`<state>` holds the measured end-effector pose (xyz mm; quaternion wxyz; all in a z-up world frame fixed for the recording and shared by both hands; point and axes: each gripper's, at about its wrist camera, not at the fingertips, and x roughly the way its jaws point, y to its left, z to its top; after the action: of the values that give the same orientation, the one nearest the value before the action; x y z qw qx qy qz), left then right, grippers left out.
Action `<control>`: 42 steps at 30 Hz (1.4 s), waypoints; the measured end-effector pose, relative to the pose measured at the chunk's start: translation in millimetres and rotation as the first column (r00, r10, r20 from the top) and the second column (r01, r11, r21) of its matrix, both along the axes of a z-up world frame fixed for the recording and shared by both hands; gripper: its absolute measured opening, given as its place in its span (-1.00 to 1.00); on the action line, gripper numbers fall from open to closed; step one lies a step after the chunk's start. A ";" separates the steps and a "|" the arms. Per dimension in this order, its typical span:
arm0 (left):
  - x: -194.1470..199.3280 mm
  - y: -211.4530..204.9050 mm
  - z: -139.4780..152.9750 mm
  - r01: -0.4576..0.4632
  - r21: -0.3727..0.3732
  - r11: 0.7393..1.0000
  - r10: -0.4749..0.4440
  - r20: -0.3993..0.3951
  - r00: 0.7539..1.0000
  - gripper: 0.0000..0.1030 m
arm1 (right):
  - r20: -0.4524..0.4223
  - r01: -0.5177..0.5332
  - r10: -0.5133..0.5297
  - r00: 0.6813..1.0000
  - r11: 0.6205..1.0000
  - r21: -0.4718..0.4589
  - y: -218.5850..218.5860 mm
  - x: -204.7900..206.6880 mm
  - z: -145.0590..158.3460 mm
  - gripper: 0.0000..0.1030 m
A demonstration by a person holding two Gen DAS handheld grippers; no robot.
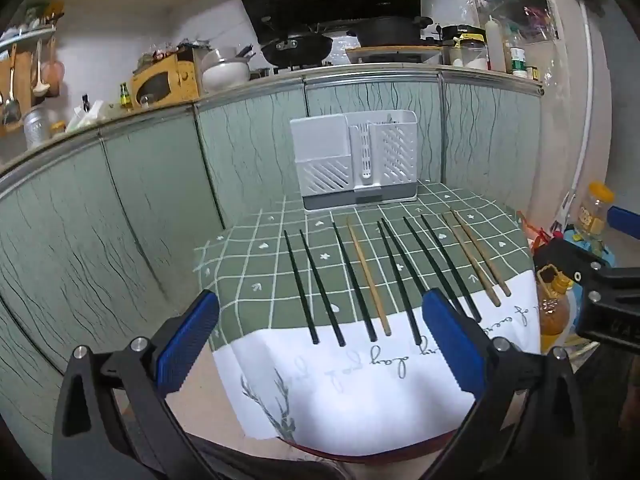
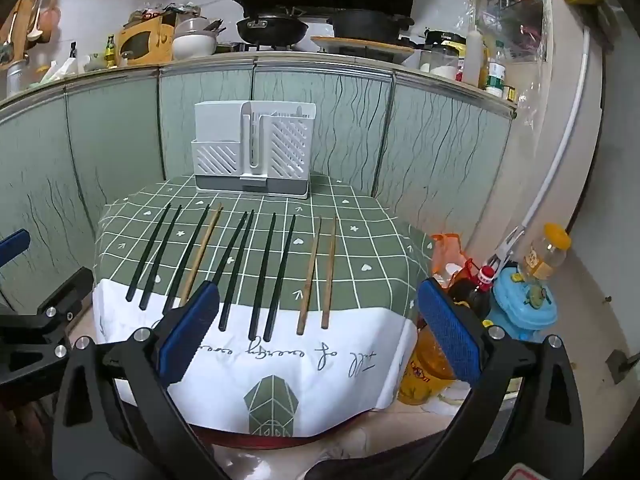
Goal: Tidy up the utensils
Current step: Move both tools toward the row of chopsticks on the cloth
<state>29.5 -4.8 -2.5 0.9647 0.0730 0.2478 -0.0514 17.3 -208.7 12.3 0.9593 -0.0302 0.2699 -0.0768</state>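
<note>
Chopsticks fanned out, nothing picked yet.
Ten chopsticks [image 2: 240, 264] lie in a row across the table's [image 2: 360, 240] front edge, butts toward you for easy grabs; holder [image 2: 252, 148] sits at the back edge. Your left gripper [image 1: 320, 344] and right gripper [image 2: 318, 332] hover tilted down before the front edge, jaws spread, empty.

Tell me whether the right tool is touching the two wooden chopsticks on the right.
Apart. In the right wrist view the right tool stands open and empty, hovering nearer the camera than the wooden chopsticks.
</note>
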 end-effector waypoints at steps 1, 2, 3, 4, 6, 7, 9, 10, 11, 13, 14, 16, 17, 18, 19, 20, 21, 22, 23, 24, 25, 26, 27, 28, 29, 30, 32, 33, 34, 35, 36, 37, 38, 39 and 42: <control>1.0 0.0 -0.7 0.003 -0.008 1.000 -0.003 -0.004 1.000 0.91 | -0.002 0.001 -0.001 1.000 1.000 0.005 -1.8 0.7 -0.8 0.84; 2.0 -0.4 -1.2 0.001 -0.013 1.000 -0.001 -0.008 1.000 0.91 | -0.007 -0.003 0.003 1.000 1.000 0.016 -3.6 1.5 -2.4 0.84; 2.7 -0.8 -1.9 0.002 -0.016 1.000 -0.003 -0.010 1.000 0.91 | -0.011 -0.005 0.006 1.000 1.000 0.026 -5.3 2.1 -3.7 0.84; 3.7 -1.6 -2.3 -0.001 -0.017 1.000 0.000 -0.014 1.000 0.91 | -0.015 -0.007 0.007 1.000 1.000 0.030 -6.6 2.7 -3.7 0.84; 6.4 -2.6 -3.2 -0.029 -0.009 1.000 0.029 -0.022 0.999 0.91 | -0.028 -0.013 0.013 1.000 0.999 0.033 -7.9 4.4 -6.8 0.84; 7.6 -2.8 -3.6 -0.037 -0.008 0.999 0.036 -0.027 0.999 0.91 | -0.033 -0.015 0.016 0.999 0.999 0.035 -8.4 5.2 -8.0 0.84; 11.4 -2.2 -4.4 -0.053 -0.012 0.999 0.052 -0.050 0.997 0.91 | -0.046 -0.025 0.027 0.999 0.999 0.047 -10.5 6.8 -10.9 0.84; 13.1 -1.3 -4.9 -0.056 -0.020 0.998 0.054 -0.060 0.997 0.91 | -0.053 -0.031 0.033 0.998 0.998 0.052 -11.2 7.4 -11.8 0.84; 14.7 -0.7 -4.9 -0.056 -0.026 0.998 0.054 -0.069 0.996 0.91 | -0.061 -0.034 0.038 0.997 0.998 0.057 -12.4 8.8 -12.9 0.84; 16.1 0.2 -5.9 -0.069 -0.025 0.997 0.066 -0.087 0.994 0.91 | -0.067 -0.037 0.041 0.997 0.998 0.059 -14.0 10.0 -13.3 0.84; 17.2 0.3 -5.5 -0.074 -0.026 0.997 0.071 -0.093 0.993 0.91 | -0.065 -0.043 0.047 0.997 0.997 0.062 -15.6 10.7 -12.6 0.84; 17.6 -1.3 -4.3 -0.081 -0.021 0.997 0.078 -0.093 0.993 0.91 | -0.055 -0.048 0.052 0.997 0.996 0.071 -17.7 10.4 -10.8 0.84; 18.0 -2.0 -3.6 -0.085 -0.019 0.996 0.083 -0.092 0.992 0.91 | -0.050 -0.049 0.053 0.997 0.996 0.072 -19.6 10.8 -8.9 0.84; 18.9 -2.3 -2.8 -0.089 -0.017 0.996 0.087 -0.092 0.992 0.91 | -0.050 -0.050 0.054 0.997 0.996 0.072 -21.1 11.4 -7.5 0.84; 20.1 -2.8 -1.9 -0.091 -0.018 0.996 0.089 -0.097 0.991 0.91 | -0.053 -0.052 0.056 0.997 0.996 0.071 -22.6 12.4 -6.2 0.84; 21.0 -3.0 -1.0 -0.087 -0.025 0.996 0.085 -0.099 0.992 0.91 | -0.054 -0.054 0.058 0.997 0.996 0.071 -24.1 12.8 -5.6 0.84; 21.6 -3.2 -0.4 -0.085 -0.030 0.996 0.082 -0.100 0.992 0.91 | -0.056 -0.058 0.062 0.997 0.996 0.072 -25.7 14.0 -4.7 0.84; 22.8 -3.7 0.4 -0.085 -0.033 0.996 0.081 -0.102 0.991 0.91 | -0.059 -0.059 0.063 0.996 0.996 0.073 -27.2 15.3 -4.0 0.84; 24.3 -4.5 1.4 -0.085 -0.033 0.996 0.082 -0.104 0.991 0.91 | -0.065 -0.058 0.063 0.996 0.996 0.069 -29.1 17.3 -3.7 0.84; 25.2 -5.0 1.7 -0.087 -0.032 0.996 0.084 -0.105 0.991 0.91 | -0.069 -0.059 0.064 0.996 0.996 0.066 -29.6 18.4 -4.3 0.84; 27.1 -5.6 2.2 -0.091 -0.029 0.995 0.087 -0.107 0.990 0.91 | -0.075 -0.065 0.070 0.995 0.996 0.067 -31.2 20.5 -4.5 0.84; 28.1 -5.8 2.5 -0.091 -0.032 0.995 0.087 -0.105 0.991 0.91 | -0.076 -0.071 0.076 0.994 0.995 0.071 -32.9 22.0 -4.8 0.84; 28.8 -5.9 3.0 -0.087 -0.039 0.995 0.083 -0.102 0.991 0.91 | -0.077 -0.077 0.083 0.994 0.994 0.076 -35.5 23.8 -5.0 0.84; 30.0 -5.5 3.5 -0.081 -0.050 0.995 0.075 -0.100 0.992 0.91 | -0.076 -0.079 0.085 0.993 0.994 0.079 -36.7 24.9 -5.4 0.84; 32.0 -4.6 3.8 -0.075 -0.062 0.995 0.068 -0.103 0.992 0.91 | -0.074 -0.080 0.086 0.994 0.993 0.082 -38.4 26.6 -6.1 0.84; 34.7 -3.3 3.9 -0.074 -0.073 0.995 0.066 -0.109 0.992 0.91 | -0.073 -0.080 0.086 0.994 0.994 0.081 -39.6 28.0 -6.8 0.84; 38.6 -0.7 3.2 -0.073 -0.087 0.994 0.063 -0.114 0.991 0.91 | -0.079 -0.084 0.091 0.993 0.993 0.081 -41.8 31.8 -9.2 0.84; 41.3 0.2 3.5 -0.077 -0.084 0.993 0.067 -0.115 0.991 0.91 | -0.087 -0.087 0.094 0.992 0.993 0.085 -43.0 34.7 -10.9 0.84; 43.8 0.8 3.5 -0.082 -0.078 0.994 0.073 -0.113 0.991 0.91 | -0.090 -0.089 0.097 0.991 0.992 0.087 -43.6 36.1 -12.1 0.84; 45.3 1.3 3.6 -0.084 -0.074 0.994 0.076 -0.108 0.991 0.91 | -0.095 -0.090 0.098 0.991 0.992 0.087 -44.7 38.8 -13.8 0.84; 46.5 2.2 3.9 -0.085 -0.074 0.994 0.078 -0.100 0.992 0.91 | -0.099 -0.088 0.096 0.990 0.993 0.083 -45.3 41.5 -15.3 0.84; 47.9 3.8 4.0 -0.083 -0.077 0.994 0.076 -0.093 0.993 0.91 | -0.108 -0.088 0.096 0.989 0.993 0.074 -45.4 44.5 -16.8 0.84; 49.7 5.1 4.0 -0.086 -0.078 0.993 0.079 -0.091 0.993 0.91 | -0.115 -0.090 0.097 0.989 0.994 0.070 -45.8 46.7 -17.7 0.84; 52.1 6.8 3.9 -0.095 -0.079 0.992 0.087 -0.094 0.992 0.91 | -0.120 -0.094 0.102 0.988 0.993 0.067 -45.8 49.1 -18.5 0.84; 56.2 11.3 3.7 -0.096 -0.094 0.991 0.087 -0.095 0.992 0.91 | -0.135 -0.118 0.128 0.983 0.990 0.076 -45.3 54.3 -20.2 0.84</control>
<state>85.7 6.5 1.1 0.9562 0.0115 0.2917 -0.0227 71.7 -254.0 -7.9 0.9414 -0.0196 0.3366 -0.0059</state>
